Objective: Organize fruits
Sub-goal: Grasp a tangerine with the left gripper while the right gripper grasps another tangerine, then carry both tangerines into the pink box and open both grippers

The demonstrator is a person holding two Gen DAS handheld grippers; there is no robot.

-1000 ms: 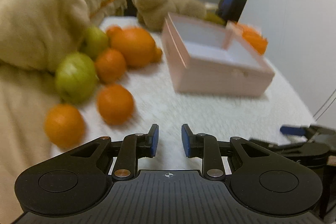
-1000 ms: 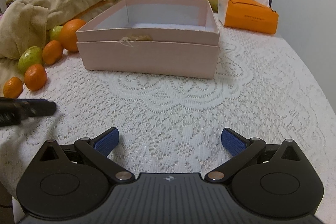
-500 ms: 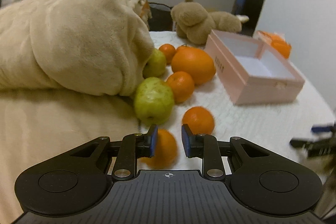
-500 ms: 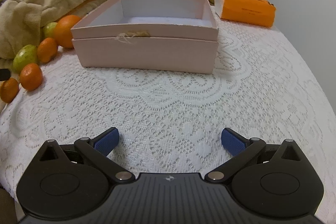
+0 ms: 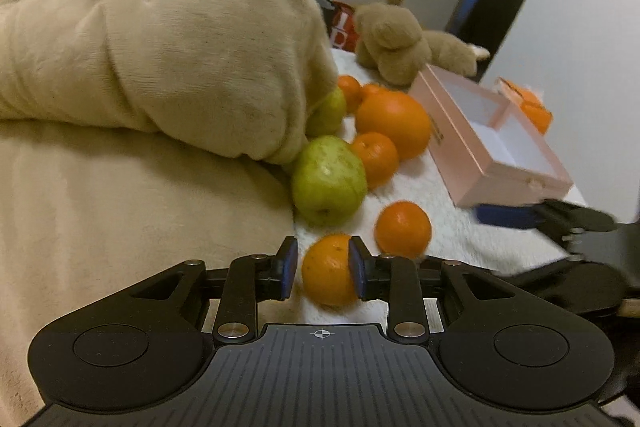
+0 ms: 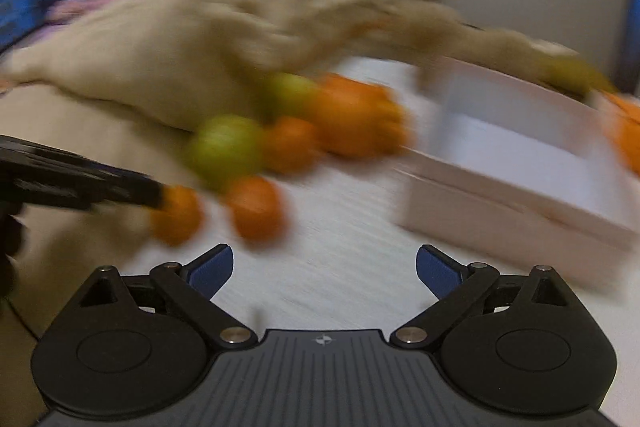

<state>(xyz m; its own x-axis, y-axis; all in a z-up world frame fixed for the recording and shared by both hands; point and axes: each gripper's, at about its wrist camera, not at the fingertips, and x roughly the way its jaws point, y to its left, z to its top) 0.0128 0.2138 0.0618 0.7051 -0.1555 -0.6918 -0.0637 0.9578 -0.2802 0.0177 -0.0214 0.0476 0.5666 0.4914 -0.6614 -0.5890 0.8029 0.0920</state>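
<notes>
In the left wrist view my left gripper (image 5: 322, 273) has its jaws narrowly apart on both sides of a small orange (image 5: 329, 270) at the table's near edge; the right pad touches it, the left stands a little off. Beyond lie another small orange (image 5: 403, 229), a green pear (image 5: 329, 179), a big orange (image 5: 394, 123) and more fruit by the beige blanket (image 5: 160, 47). The open pink box (image 5: 492, 143) stands to the right. My right gripper (image 6: 324, 271) is wide open and empty, facing the blurred fruit pile (image 6: 280, 135) and the box (image 6: 516, 163).
A brown plush toy (image 5: 400, 39) lies behind the fruit. An orange packet (image 5: 532, 103) sits beyond the box. The blanket covers the left side. My right gripper's blue fingertip (image 5: 504, 215) shows in the left wrist view near the box's front corner.
My left gripper swung left and moved forward until the nearest small orange sits between its jaws. My right gripper swung left towards the fruit, its view now blurred, still wide open.
</notes>
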